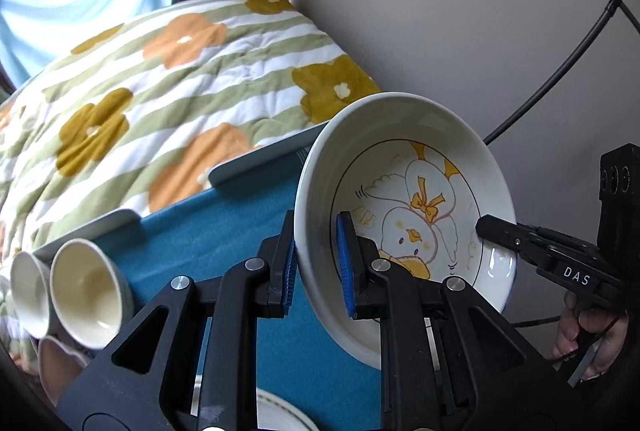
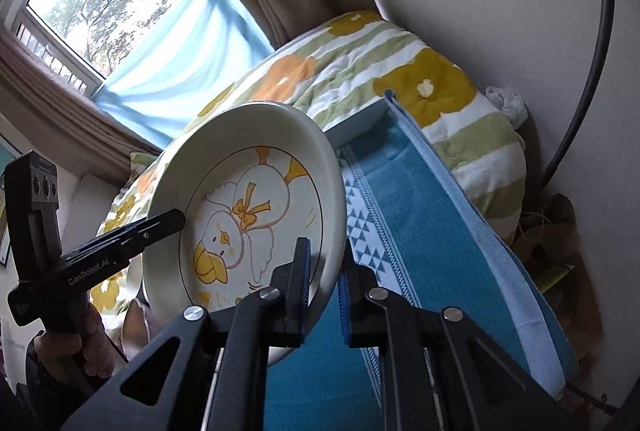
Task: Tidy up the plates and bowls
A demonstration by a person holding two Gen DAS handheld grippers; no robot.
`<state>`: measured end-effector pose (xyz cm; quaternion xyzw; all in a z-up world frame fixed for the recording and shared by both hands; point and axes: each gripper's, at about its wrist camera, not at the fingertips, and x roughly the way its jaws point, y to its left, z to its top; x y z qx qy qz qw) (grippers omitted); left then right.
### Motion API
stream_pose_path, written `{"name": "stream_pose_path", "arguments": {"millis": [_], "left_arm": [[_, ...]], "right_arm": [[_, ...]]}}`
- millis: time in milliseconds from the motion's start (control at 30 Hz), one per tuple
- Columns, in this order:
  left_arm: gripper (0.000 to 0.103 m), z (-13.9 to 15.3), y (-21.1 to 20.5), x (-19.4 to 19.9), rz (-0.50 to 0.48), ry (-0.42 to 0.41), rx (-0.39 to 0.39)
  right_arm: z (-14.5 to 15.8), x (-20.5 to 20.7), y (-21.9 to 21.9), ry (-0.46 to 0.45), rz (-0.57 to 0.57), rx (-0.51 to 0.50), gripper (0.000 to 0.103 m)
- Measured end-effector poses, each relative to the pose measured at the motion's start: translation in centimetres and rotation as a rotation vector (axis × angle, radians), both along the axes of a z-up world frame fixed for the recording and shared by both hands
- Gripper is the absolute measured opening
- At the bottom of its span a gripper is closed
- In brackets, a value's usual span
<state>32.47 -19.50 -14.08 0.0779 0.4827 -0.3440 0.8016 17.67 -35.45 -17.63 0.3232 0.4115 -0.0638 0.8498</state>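
A white deep plate with a yellow duck drawing (image 1: 404,199) is held tilted above the blue cloth. My left gripper (image 1: 318,263) is shut on its left rim, one blue pad inside and one outside. My right gripper (image 2: 324,271) is shut on the opposite rim of the same plate (image 2: 248,199). Each gripper shows in the other's view: the right one (image 1: 496,231) and the left one (image 2: 172,221), both at the plate's rim. Two cream bowls (image 1: 86,295) lie tipped at the lower left. Part of another plate (image 1: 280,413) shows at the bottom edge.
A blue towel (image 2: 420,231) covers the table (image 1: 108,225), whose pale edge shows. A flowered quilt on a bed (image 1: 160,83) lies behind. A white wall (image 1: 440,11), black cables (image 1: 560,71), and a curtained window (image 2: 100,3) surround the area.
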Motion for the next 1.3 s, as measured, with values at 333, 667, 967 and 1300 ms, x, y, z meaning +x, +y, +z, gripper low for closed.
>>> {"name": "stream_pose_path", "arguments": {"millis": [333, 667, 967, 1300], "left_arm": [[0.015, 1.5, 10.4, -8.0, 0.147, 0.008, -0.019], [0.015, -4.9, 18.3, -12.3, 0.357, 0.133, 0.03], [0.015, -10.3, 22.0, -13.2, 0.514, 0.211, 0.055], [0.015, -12.2, 22.8, -13.0, 0.544, 0.206, 0.086]], "right_arm": [[1.4, -3.4, 7.6, 0.0, 0.151, -0.008, 0.012], [-3.9, -2.4, 13.3, 0.078, 0.345, 0.031, 0.012], [-7.2, 0.0, 17.1, 0.123, 0.519, -0.031, 0.012], [-7.8, 1.0, 19.0, 0.123, 0.59, -0.066, 0.012]]}}
